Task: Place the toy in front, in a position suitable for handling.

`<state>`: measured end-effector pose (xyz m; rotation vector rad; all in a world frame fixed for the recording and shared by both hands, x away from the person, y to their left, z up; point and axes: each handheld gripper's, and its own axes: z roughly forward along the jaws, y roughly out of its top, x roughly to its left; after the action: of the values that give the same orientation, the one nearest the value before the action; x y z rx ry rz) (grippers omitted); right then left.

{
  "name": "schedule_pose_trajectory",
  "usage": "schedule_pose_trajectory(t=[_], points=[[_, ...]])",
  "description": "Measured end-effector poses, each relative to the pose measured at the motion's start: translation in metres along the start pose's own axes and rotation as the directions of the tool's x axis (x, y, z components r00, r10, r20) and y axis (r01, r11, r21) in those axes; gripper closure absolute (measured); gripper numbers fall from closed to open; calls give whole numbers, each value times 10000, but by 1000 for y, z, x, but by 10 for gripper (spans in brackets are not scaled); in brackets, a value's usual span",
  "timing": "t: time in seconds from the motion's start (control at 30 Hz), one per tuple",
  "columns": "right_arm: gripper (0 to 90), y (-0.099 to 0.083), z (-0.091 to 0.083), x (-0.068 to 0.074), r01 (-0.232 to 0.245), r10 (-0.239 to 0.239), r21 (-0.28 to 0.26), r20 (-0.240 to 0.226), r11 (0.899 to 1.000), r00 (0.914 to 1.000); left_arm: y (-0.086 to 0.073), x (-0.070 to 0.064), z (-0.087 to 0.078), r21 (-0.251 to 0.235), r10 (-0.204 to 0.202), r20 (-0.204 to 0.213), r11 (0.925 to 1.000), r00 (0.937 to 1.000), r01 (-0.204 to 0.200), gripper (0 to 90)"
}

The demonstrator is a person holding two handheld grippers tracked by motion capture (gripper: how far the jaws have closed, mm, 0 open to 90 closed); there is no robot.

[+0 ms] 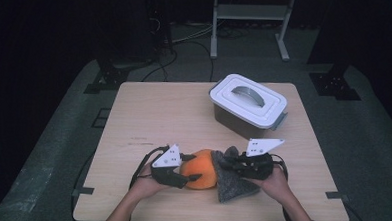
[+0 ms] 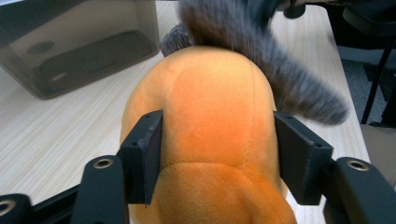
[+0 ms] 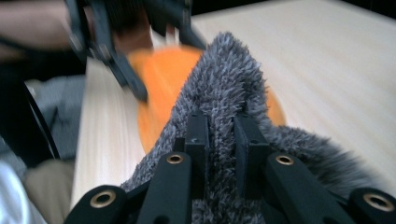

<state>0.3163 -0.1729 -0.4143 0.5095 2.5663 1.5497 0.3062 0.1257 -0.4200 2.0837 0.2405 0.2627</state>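
Left hand-held gripper [image 2: 217, 158], jaws part-closed against both flanks of the orange plush toy [image 1: 201, 169], steadies it at the near edge of the wooden surface [image 1: 149, 113], apparently so the cover can be worked. Its long axis runs left to right, rounded end toward the grey fuzzy cloth [image 1: 231, 184]. Right hand-held gripper [image 3: 219, 140] pinches a cloth fold almost shut; a lidded box [image 1: 248, 103] stands beyond.

black gripper [image 1: 193, 178], grey three-cornered plate [image 1: 168, 157]
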Motion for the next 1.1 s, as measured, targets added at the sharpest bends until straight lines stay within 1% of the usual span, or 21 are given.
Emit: schedule_pose_trajectory(t=[0.03, 0.07, 0.1, 0.13, 0.17, 0.2, 0.27, 0.33, 0.43, 0.47, 0.57, 0.63, 0.7, 0.77, 0.8, 0.83, 0.9, 0.97, 1.0, 1.03, 1.1], points=[[766, 0, 0, 0, 0, 0, 0, 0, 10000, 10000, 1, 0, 0, 37, -20, 21, 10000, 10000, 20, 360], [766, -2, 0, -1, -147, 147, -33, -54, 9999, 9999, 3, 1, -1, -85, -344, 109, 9994, 9993, 345, 301], [766, -2, 0, -1, -147, 147, -33, -54, 9999, 9999, 3, 1, -1, -85, -344, 109, 9994, 9993, 345, 273], [765, -3, -1, 0, -144, 145, 39, -45, 9999, 9999, 4, 4, -4, -413, -934, 434, 9946, 9947, 952, 254], [765, -3, -1, 1, -160, 160, 37, -59, 9999, 9999, 4, 4, -4, -413, -934, 434, 9946, 9947, 952, 257], [764, -4, -1, 2, -148, 149, 56, -63, 9999, 9999, 4, 7, -7, -479, -1066, 500, 9929, 9930, 1090, 287], [764, -5, -2, 2, -112, 112, 101, -79, 9999, 9999, 3, 7, -8, -347, -988, 465, 9943, 9940, 1004, 374], [763, -5, -3, 0, -118, 120, 198, -107, 9997, 9999, 2, 6, -7, -283, -1027, 432, 9942, 9938, 1040, 408], [762, -7, -4, -3, -124, 124, 436, 4, 9990, 9999, 2, 7, -7, -206, -962, 422, 9951, 9945, 971, 420], [762, -11, -6, -6, -210, 204, 598, 96, 9980, 9997, 1, 7, -8, -210, -962, 482, 9950, 9942, 973, 418], [763, -13, -7, -6, -334, 323, 722, 166, 9968, 9993, -2, 9, -8, -274, -1039, 649, 9940, 9925, 1058, 419], [763, -9, -9, -5, -389, 386, 302, 125, 9988, 9992, -3, 9, -8, -259, -1035, 653, 9941, 9925, 1053, 419], [763, -2, -9, 0, -260, 257, -274, -89, 9993, 9996, -4, 10, -8, -285, -1077, 698, 9935, 9917, 1099, 416], [763, 1, -8, 2, -184, 179, -395, -124, 9991, 9998, -4, 10, -8, -275, -1076, 709, 9936, 9917, 1098, 412], [762, 3, -3, 6, 124, -125, -159, -78, 9998, 9999, -4, 11, -8, -243, -1067, 725, 9938, 9916, 1087, 412], [762, 2, -1, 5, 118, -120, -142, -94, 9998, 9999, -4, 11, -8, -243, -1067, 725, 9938, 9916, 1087, 412], [763, -2, -1, 1, -109, 108, -105, -158, 9999, 9998, -6, 13, -10, -193, -1078, 717, 9938, 9916, 1095, 416], [762, -7, -2, -4, -218, 218, 88, 66, 9997, 9997, -7, 15, -11, -241, -1170, 696, 9926, 9907, 1190, 417], [762, -7, -2, -4, -218, 218, 88, 66, 9997, 9997, -7, 15, -11, -241, -1170, 696, 9926, 9907, 1190, 417], [762, -15, -3, -11, -432, 419, 348, 355, 9985, 9985, -8, 17, -12, -205, -1196, 691, 9924, 9904, 1212, 416], [762, -21, -4, -15, -683, 658, 517, 485, 9963, 9967, -11, 20, -15, -199, -1299, 665, 9911, 9893, 1315, 414]])
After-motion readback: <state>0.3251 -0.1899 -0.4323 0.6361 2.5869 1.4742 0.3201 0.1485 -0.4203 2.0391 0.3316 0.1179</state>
